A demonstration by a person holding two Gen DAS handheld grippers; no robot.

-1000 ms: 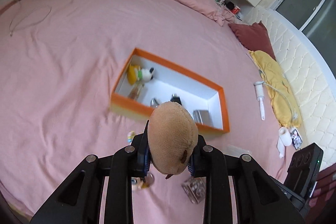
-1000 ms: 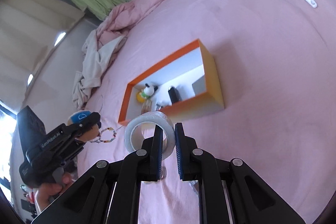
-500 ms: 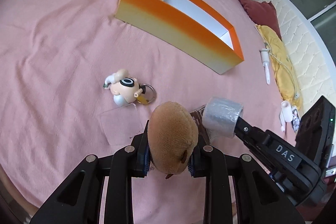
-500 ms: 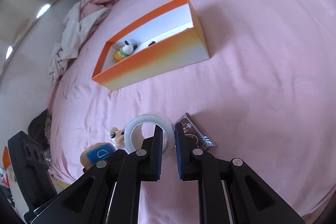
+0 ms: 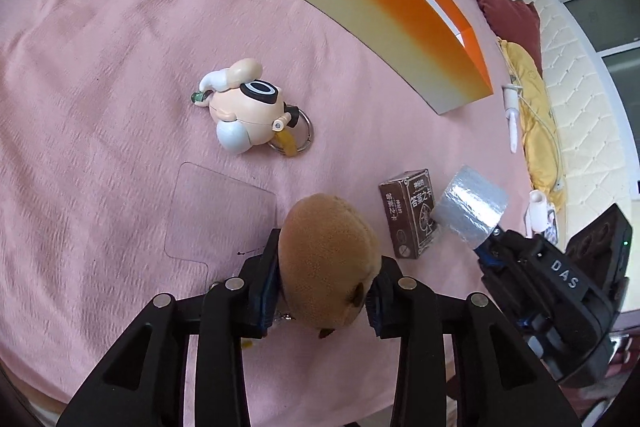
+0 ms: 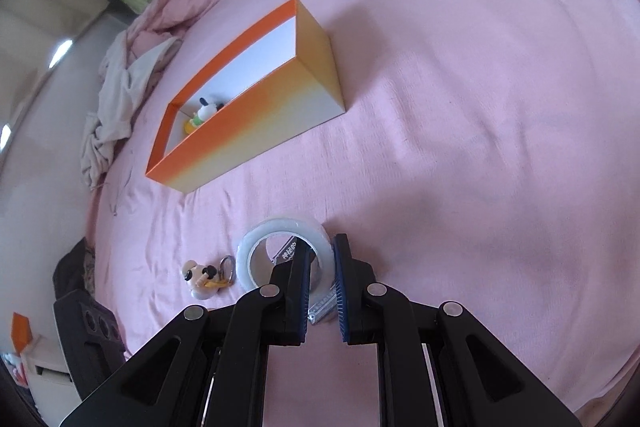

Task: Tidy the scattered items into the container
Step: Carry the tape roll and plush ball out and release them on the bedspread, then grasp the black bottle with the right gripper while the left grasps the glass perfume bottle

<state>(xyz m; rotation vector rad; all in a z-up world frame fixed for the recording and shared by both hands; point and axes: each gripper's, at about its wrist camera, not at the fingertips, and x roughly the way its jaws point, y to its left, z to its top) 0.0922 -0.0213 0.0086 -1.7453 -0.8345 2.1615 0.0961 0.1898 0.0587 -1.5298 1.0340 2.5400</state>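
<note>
My left gripper (image 5: 326,291) is opening around the plush toy (image 5: 328,259); my right gripper (image 6: 322,283) clamps the tape roll (image 6: 286,251). Next: carry both to the box (image 6: 256,115).

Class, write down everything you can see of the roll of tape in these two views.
The roll of tape is a wide ring of clear, glossy tape that looks whitish, with an open core. The right tool is shut on its wall, one finger inside the ring and one outside, holding it upright on edge just over the pink bedsheet. It overlaps the brown card box; whether it touches the box or the sheet cannot be told.
</note>
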